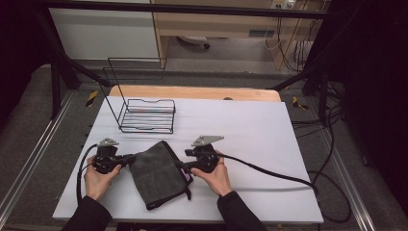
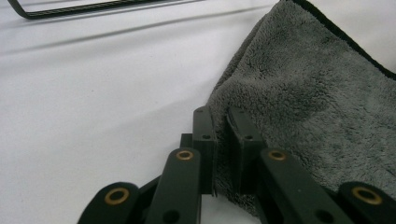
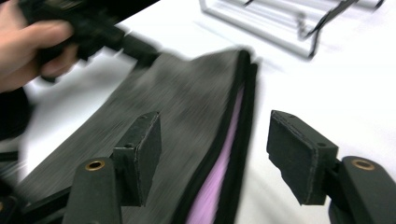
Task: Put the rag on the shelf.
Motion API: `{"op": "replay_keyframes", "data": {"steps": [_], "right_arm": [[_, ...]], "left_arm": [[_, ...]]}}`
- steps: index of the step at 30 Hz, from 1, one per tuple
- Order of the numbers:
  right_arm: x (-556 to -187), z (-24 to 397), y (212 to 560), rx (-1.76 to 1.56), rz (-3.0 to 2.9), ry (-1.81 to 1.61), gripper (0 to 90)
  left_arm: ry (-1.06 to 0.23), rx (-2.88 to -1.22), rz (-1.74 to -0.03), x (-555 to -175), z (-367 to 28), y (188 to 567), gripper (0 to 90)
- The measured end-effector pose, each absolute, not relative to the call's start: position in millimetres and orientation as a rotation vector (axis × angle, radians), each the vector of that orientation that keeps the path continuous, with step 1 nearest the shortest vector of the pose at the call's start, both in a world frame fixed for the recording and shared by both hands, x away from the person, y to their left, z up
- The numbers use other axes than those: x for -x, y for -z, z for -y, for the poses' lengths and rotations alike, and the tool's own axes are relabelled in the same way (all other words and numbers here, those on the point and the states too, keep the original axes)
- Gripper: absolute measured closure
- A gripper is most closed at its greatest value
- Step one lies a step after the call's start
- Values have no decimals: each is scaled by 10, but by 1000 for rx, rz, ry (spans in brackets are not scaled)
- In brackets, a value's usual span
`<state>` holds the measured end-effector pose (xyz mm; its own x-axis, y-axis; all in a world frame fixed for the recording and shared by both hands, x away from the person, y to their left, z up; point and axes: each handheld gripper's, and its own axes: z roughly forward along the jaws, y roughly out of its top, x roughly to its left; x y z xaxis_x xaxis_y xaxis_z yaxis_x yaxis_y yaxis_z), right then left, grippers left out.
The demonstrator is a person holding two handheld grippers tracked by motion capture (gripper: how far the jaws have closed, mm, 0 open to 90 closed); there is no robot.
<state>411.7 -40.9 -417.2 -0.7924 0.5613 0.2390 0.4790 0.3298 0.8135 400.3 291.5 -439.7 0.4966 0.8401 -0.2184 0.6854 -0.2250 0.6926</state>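
Nearest the high camera, two dark sleeves come in from the bottom edge, each hand holding a tool over the white worktop (image 1: 250, 130). That worktop is the largest thing in sight, a white sheet over a wooden board whose far edge shows beyond it.

Next in size, a grey microfibre cloth (image 1: 159, 173) lies folded on the worktop's near half, between the two hands. It has a black bound edge, and a strip of pink shows inside the fold in the right gripper view. A black wire rack (image 1: 146, 115) stands farther back and to the left, well apart from the cloth, with a tall wire frame rising from its rear.

On the cloth's left edge, the left tool (image 1: 129, 160) is clamped: in the left gripper view its two black jaws stand nearly together with a fold of grey pile pinched between them.

At the cloth's right edge, the right tool (image 1: 182, 166) has its jaws spread; in the right gripper view the cloth's black edge runs through the gap, and neither pad presses on it. That view is blurred.
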Motion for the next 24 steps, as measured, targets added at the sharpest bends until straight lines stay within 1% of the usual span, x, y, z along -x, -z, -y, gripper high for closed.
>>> {"op": "replay_keyframes", "data": {"steps": [1, 2, 3, 4, 5, 6, 8, 13, 17, 19, 21, 22, 23, 24], "right_arm": [[-4201, 350, 4173, -975, -2486, -1465, 360], [-4201, 350, 4173, -975, -2486, -1465, 360], [-4282, 283, 4184, -977, -2483, -1457, 363], [-4439, 140, 4231, -984, -2492, -1434, 373], [-4439, 140, 4231, -984, -2492, -1434, 373], [-4579, 5, 4286, -971, -2510, -1402, 381], [-4704, -113, 4361, -972, -2543, -1370, 395], [-4818, -322, 4532, -952, -2591, -1337, 431], [-4833, -337, 4581, -992, -2614, -1362, 515], [-4826, -338, 4575, -1012, -2632, -1362, 580], [-4831, -332, 4570, -1029, -2662, -1364, 679], [-4830, -329, 4567, -1032, -2671, -1367, 715], [-4821, -327, 4561, -1021, -2665, -1369, 738], [-4821, -327, 4561, -1021, -2665, -1369, 738]], "left_arm": [[-266, -1984, -1245, -4000, -2915, 4400, 822], [-266, -1984, -1245, -4000, -2915, 4400, 821], [-269, -1987, -1243, -3999, -2913, 4403, 821], [-271, -1991, -1241, -3997, -2911, 4406, 818], [-274, -1994, -1236, -3998, -2912, 4407, 818], [-273, -1994, -1235, -3998, -2913, 4407, 818], [-273, -1994, -1233, -3997, -2912, 4408, 818], [-280, -1999, -1224, -3995, -2914, 4407, 817], [-292, -2002, -1219, -3989, -2909, 4405, 805], [-292, -1999, -1219, -3991, -2910, 4403, 793], [-296, -1994, -1223, -3990, -2911, 4401, 762], [-302, -1990, -1227, -3986, -2911, 4397, 738], [-305, -1986, -1230, -3981, -2912, 4391, 704], [-312, -1983, -1231, -3977, -2914, 4385, 704]]}}
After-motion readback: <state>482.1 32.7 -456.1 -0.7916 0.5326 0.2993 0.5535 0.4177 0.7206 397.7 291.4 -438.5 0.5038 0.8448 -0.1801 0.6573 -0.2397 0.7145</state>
